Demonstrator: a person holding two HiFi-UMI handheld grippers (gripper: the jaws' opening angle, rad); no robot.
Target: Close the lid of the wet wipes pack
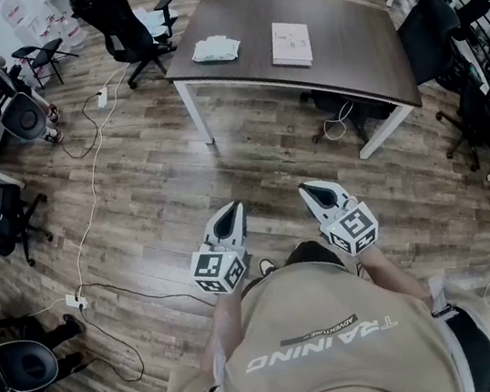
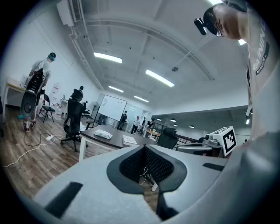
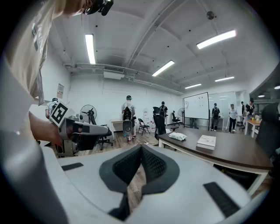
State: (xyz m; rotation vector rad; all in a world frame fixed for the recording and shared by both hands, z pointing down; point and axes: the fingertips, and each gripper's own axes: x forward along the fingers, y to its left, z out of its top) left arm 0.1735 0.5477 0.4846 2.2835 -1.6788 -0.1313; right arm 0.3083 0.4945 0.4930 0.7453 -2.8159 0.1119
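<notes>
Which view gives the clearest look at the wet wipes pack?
The head view: the wet wipes pack lies unobstructed on the table, seen from above. Both gripper views show it only as a small, far-off, side-on shape.

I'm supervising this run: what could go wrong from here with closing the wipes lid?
1. The wet wipes pack lies toward the far side of the table; reaching over may be awkward.
2. The left tool and right tool are shut; pressing could slide the pack rather than close it.
3. A floor cable runs close by on the person's left, a possible trip hazard.
</notes>
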